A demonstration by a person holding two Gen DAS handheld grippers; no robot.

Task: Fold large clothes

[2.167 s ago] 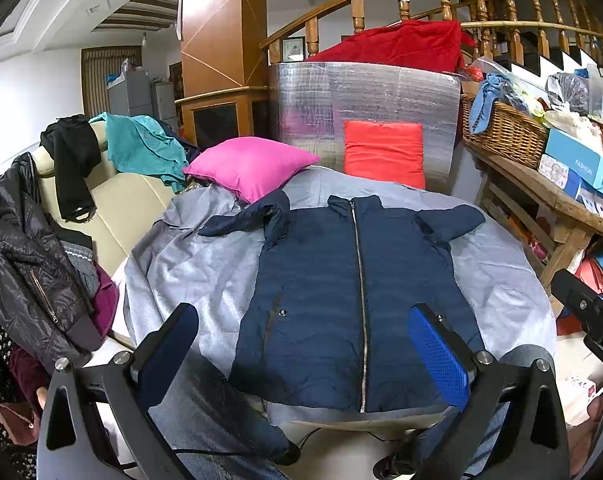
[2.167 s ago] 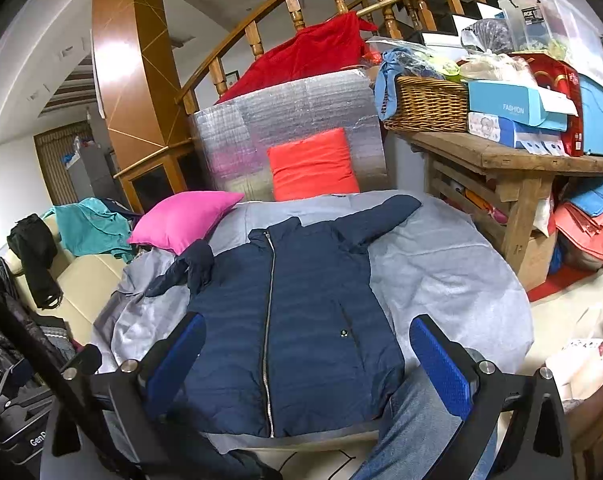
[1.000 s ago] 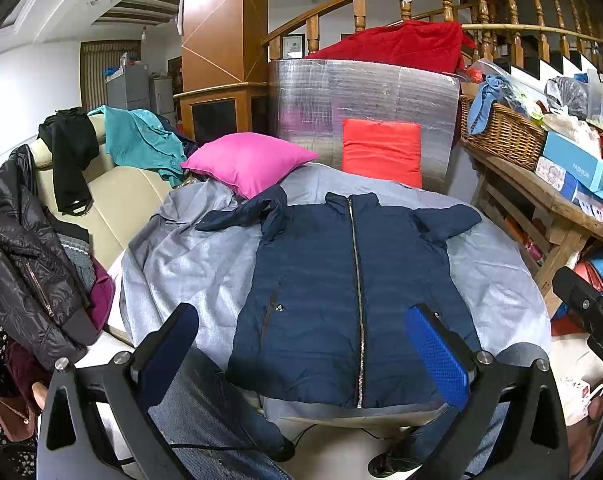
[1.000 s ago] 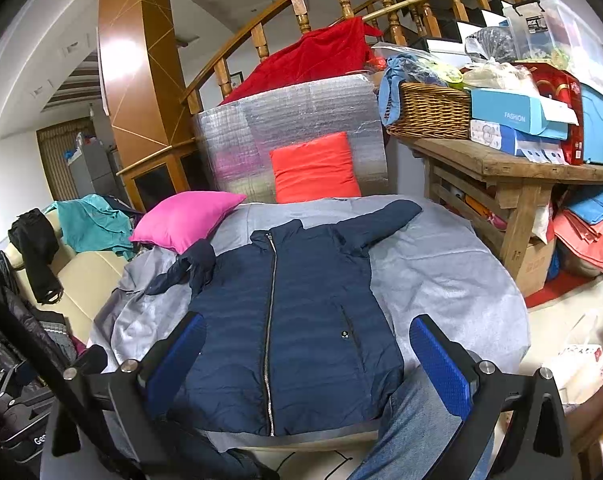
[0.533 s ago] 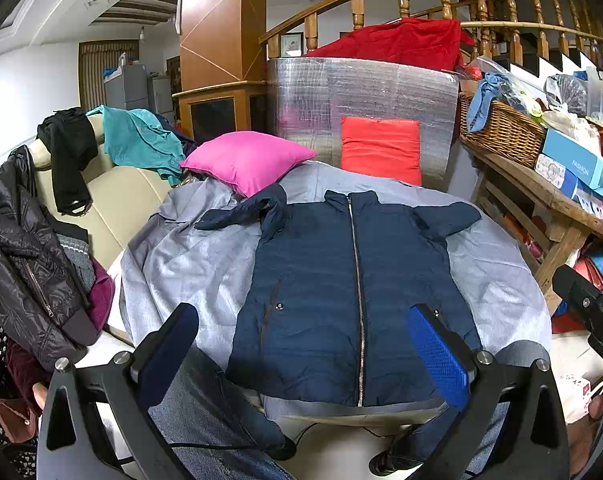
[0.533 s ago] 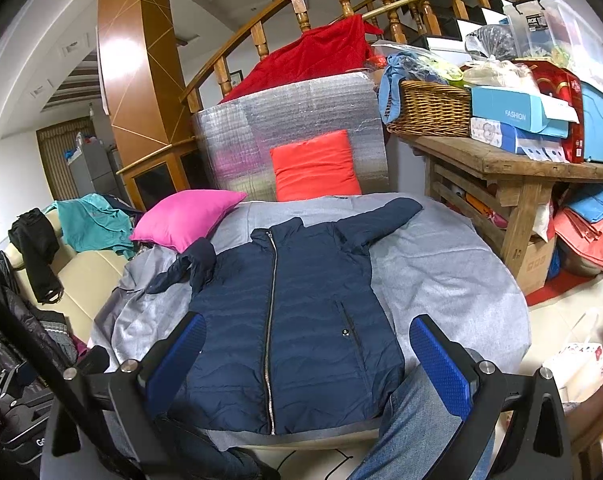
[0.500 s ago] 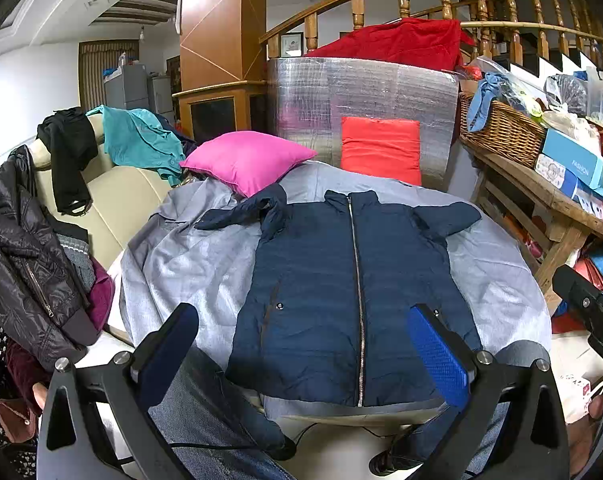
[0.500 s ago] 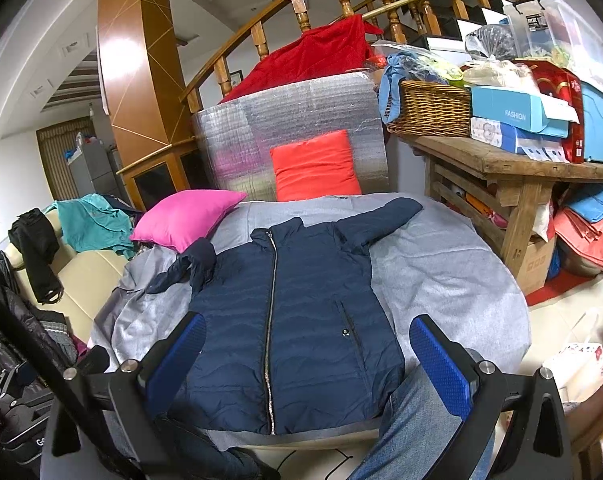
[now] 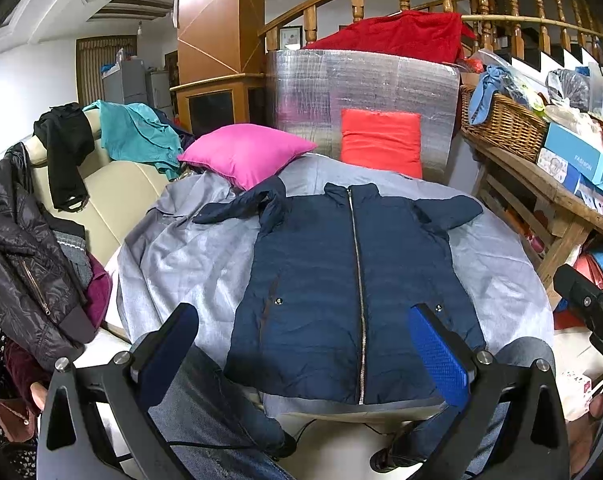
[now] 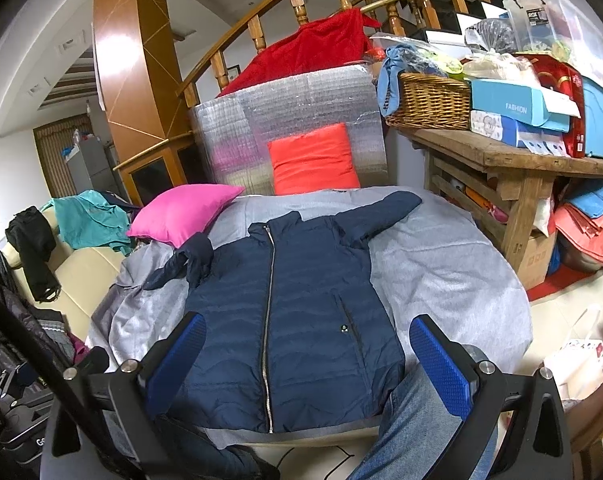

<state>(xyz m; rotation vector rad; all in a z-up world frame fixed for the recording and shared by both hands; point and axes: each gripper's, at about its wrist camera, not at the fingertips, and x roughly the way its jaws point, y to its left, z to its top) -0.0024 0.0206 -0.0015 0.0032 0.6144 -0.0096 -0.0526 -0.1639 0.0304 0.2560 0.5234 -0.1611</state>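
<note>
A navy blue zipped puffer jacket (image 9: 353, 272) lies flat, front up, on a round table with a grey cloth (image 9: 181, 252). It also shows in the right wrist view (image 10: 285, 316). Its left sleeve is bunched near the pink pillow; its right sleeve lies stretched toward the back right. My left gripper (image 9: 301, 344) is open and empty, held above the jacket's hem. My right gripper (image 10: 305, 356) is open and empty, also over the hem. Neither touches the jacket.
A pink pillow (image 9: 245, 152) and an orange pillow (image 9: 381, 144) sit at the table's back. A sofa with clothes (image 9: 61, 200) stands left. A wooden bench with a wicker basket (image 10: 433, 100) and boxes stands right. The person's jeans-clad legs (image 10: 413, 432) are below the near edge.
Both views have barely shifted; the grippers stay open above the jacket's hem and the jacket has not moved.
</note>
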